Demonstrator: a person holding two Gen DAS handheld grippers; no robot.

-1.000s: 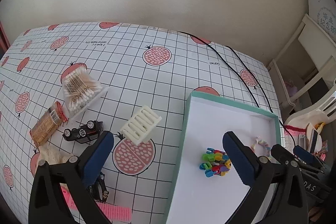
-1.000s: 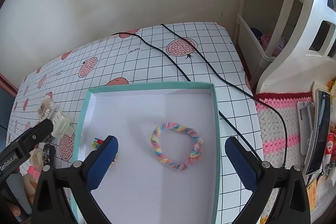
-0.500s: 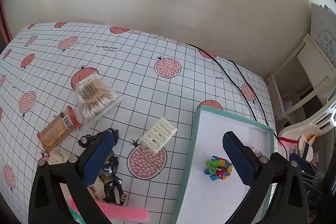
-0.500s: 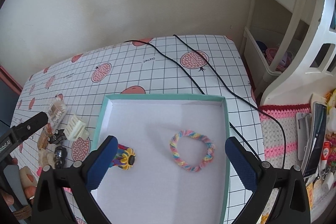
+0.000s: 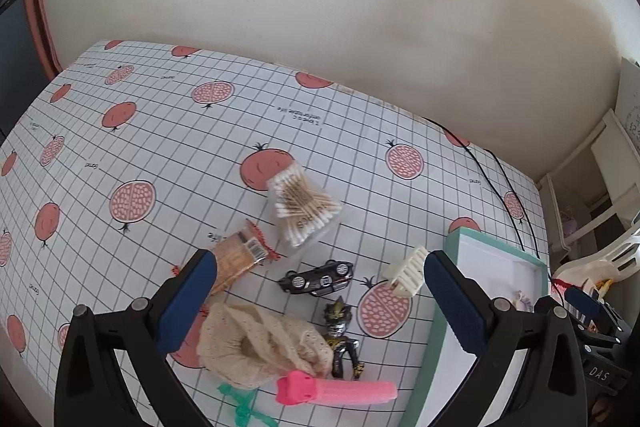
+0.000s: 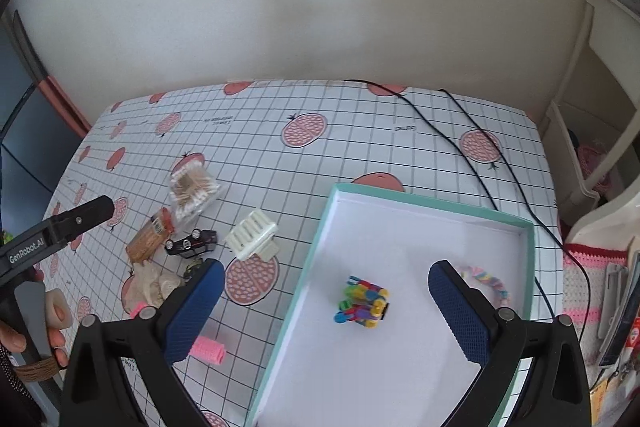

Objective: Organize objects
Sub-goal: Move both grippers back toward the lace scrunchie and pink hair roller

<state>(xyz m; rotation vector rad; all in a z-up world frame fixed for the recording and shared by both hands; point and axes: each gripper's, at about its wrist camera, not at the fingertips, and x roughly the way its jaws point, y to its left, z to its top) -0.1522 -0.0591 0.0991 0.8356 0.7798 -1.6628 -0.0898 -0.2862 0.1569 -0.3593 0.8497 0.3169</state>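
The left gripper (image 5: 316,301) hangs above the table with its blue-padded fingers spread wide and nothing between them, and the right gripper (image 6: 324,307) is likewise wide open and empty over the near part of the box. The table (image 5: 168,147) is covered in a white grid-patterned cloth printed with pomegranates. On it, to the right, sits a shallow teal-rimmed box (image 6: 436,205) with a white floor; inside lie a cluster of multicoloured plastic clips (image 6: 362,301) near the middle and a pastel braided bracelet (image 6: 486,279) toward the right wall, partly hidden behind a right finger. The loose items lie together to the left of the box. A clear pack of cotton swabs (image 5: 302,205) lies farthest back, with a wrapped snack bar (image 5: 240,259) just beside it on the left. A black toy car (image 5: 318,278) lies upside down, wheels up, near a cream hair claw clip (image 5: 406,271) that rests just beside the box's left wall. Closer to the camera, a dark action figure (image 5: 342,339) lies touching a crumpled cream lace fabric piece (image 5: 260,345), and a pink hair roller (image 5: 340,391) lies across the front of both. A green plastic piece (image 5: 240,403) pokes out beneath the fabric. Two black cables (image 6: 472,155) trail across the back right of the table. In the right wrist view, a person's hand (image 6: 40,331) grips the left tool's handle.
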